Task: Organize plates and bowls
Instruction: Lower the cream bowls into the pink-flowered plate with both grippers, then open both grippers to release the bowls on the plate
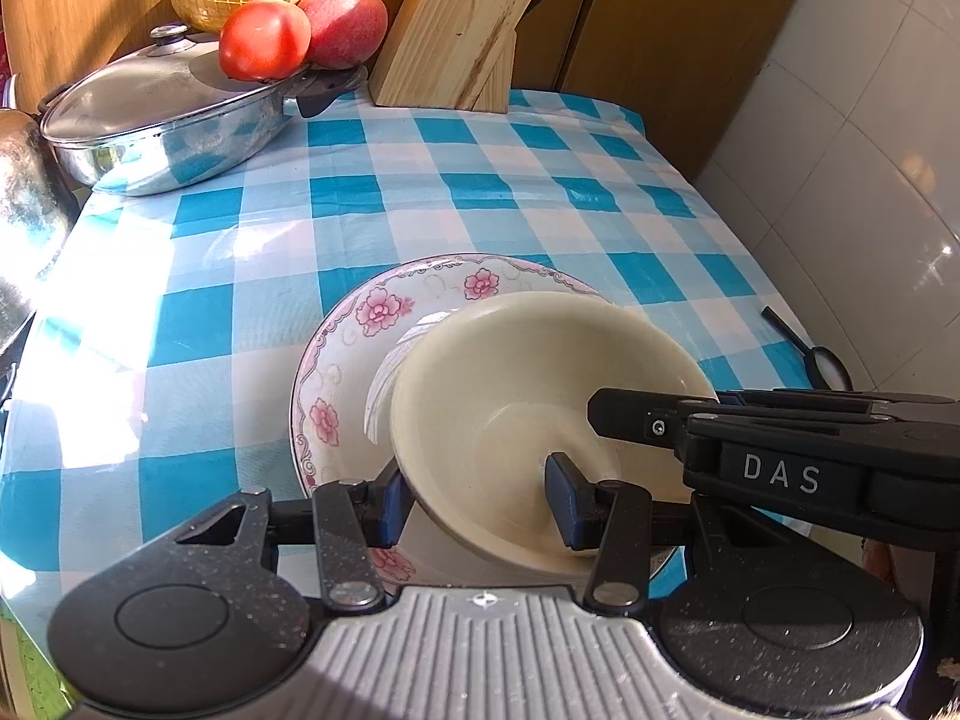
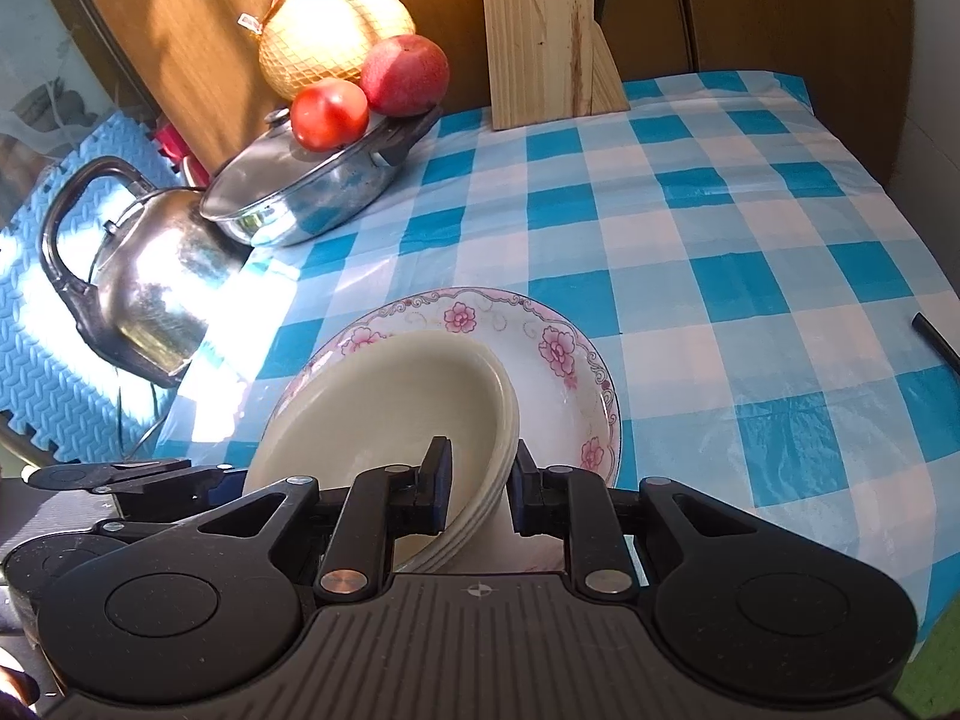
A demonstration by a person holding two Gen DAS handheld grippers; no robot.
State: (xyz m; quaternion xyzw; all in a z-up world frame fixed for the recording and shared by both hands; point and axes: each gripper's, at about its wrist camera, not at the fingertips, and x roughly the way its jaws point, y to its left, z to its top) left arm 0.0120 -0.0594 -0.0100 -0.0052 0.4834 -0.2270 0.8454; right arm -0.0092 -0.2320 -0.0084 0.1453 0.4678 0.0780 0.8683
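Nearest, the right gripper [image 2: 477,489] pinches the rim of the cream bowls [image 2: 384,420] — a nested stack, tilted on the floral plate [image 2: 564,360]. The left gripper [image 1: 477,495] straddles the opposite rim, jaws wider, one finger inside the bowl; whether it grips cannot be told. Beyond, on the checked tablecloth [image 2: 720,240]: kettle [image 2: 150,288], lidded pan [image 2: 312,204] bearing a tomato [image 2: 330,114], knife block [image 2: 540,30].
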